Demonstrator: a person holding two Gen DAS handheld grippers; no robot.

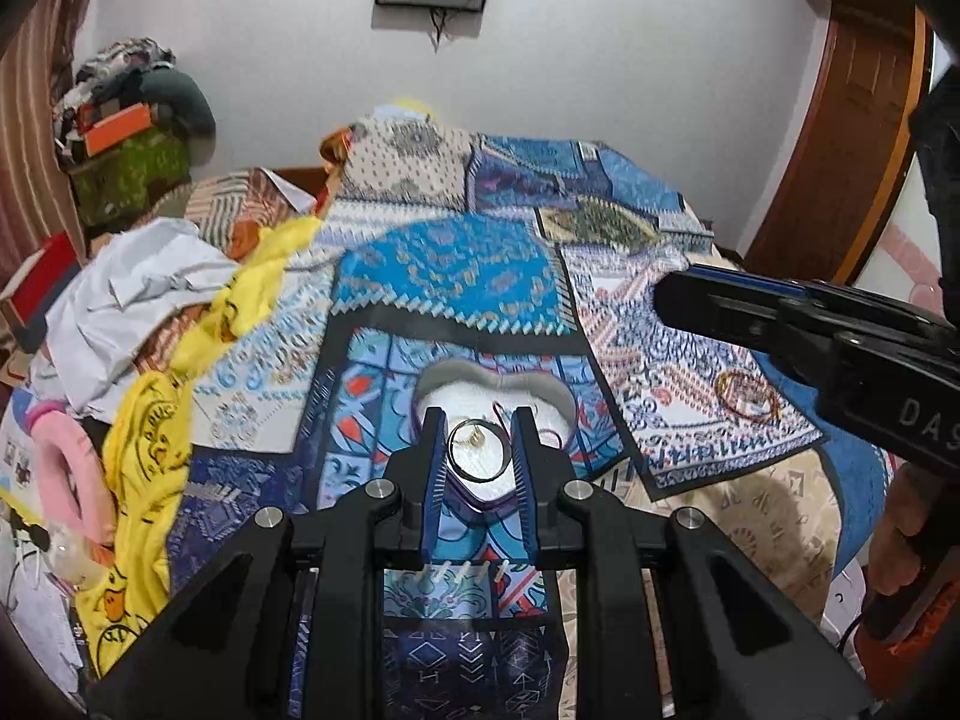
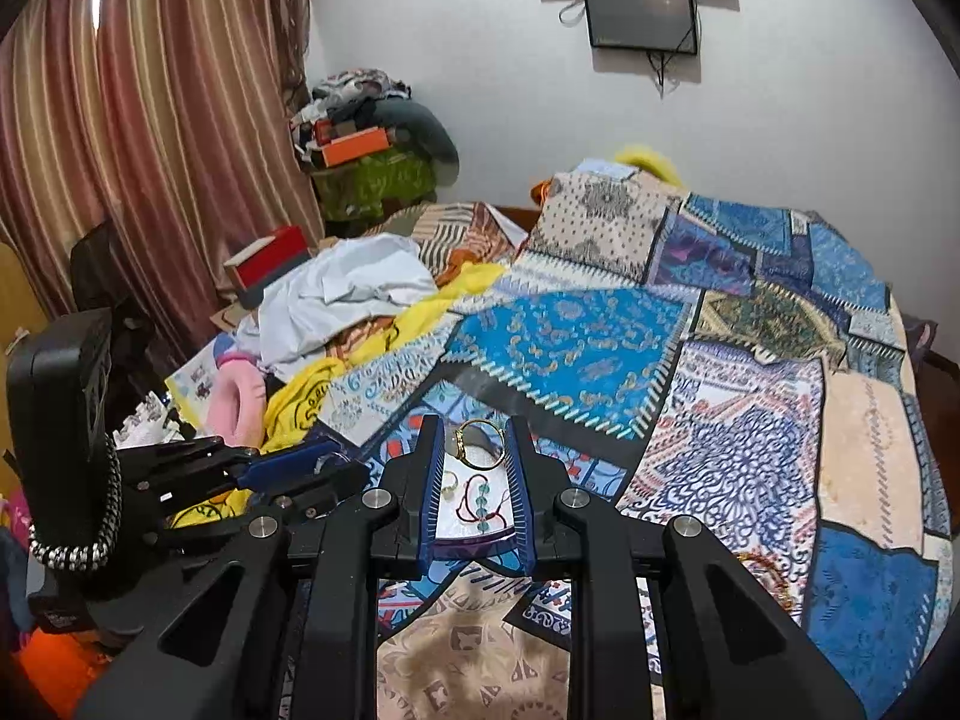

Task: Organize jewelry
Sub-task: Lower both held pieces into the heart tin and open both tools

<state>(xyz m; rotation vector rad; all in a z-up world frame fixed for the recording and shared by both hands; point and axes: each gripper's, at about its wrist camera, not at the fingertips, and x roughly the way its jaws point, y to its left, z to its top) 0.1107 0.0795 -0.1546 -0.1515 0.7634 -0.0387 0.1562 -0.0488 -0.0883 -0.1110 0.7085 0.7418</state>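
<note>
I have my left gripper [image 1: 478, 450] clamped on a silver bangle [image 1: 478, 451] and my right gripper [image 2: 478, 445] clamped on a gold bangle [image 2: 479, 444], both above the heart-shaped box [image 1: 561, 402] on the patterned bedspread [image 1: 456, 276].

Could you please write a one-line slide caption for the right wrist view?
Right tongs hold a gold bangle above the heart-shaped jewelry box on a patchwork bedspread.

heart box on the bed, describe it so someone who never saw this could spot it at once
On the patchwork bedspread, look at the near blue panel in front of the left gripper. The heart-shaped box lies there open, white inside with a purple rim, the only container on the bed, holding rings and a red cord.
</note>
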